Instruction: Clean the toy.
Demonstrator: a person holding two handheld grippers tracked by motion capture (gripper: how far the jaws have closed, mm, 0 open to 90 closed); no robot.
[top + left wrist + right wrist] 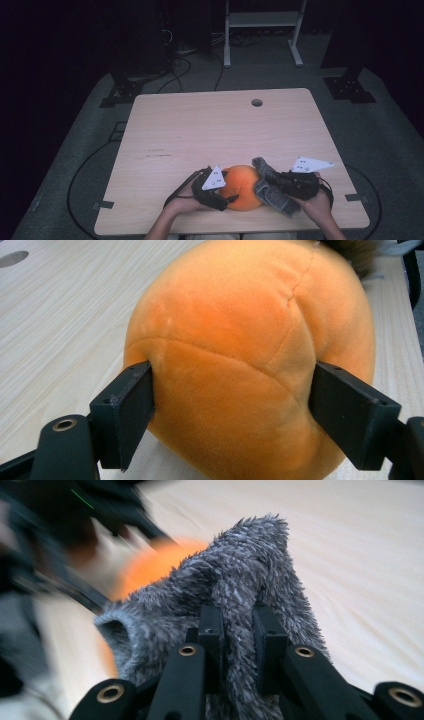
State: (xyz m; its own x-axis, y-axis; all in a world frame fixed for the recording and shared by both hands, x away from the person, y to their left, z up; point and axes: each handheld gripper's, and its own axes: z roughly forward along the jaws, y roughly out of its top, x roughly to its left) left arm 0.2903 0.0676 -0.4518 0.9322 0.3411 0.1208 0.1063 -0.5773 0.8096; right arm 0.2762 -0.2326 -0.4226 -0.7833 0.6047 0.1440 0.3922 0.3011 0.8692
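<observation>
An orange plush ball (242,187) lies near the table's front edge, between my two hands. My left gripper (220,192) holds it from the left; in the left gripper view both black jaws press into the orange plush ball (240,365) at its sides. A grey fuzzy cloth (270,187) drapes against the ball's right side. My right gripper (277,182) is shut on a fold of it; the right gripper view has the grey fuzzy cloth (240,595) pinched between the jaws, with the orange ball (150,565) blurred behind.
The light wooden table (215,130) has a round cable hole (257,102) near its far edge. Beyond it, on the dark floor, stand a white frame (262,30) and black stands with cables.
</observation>
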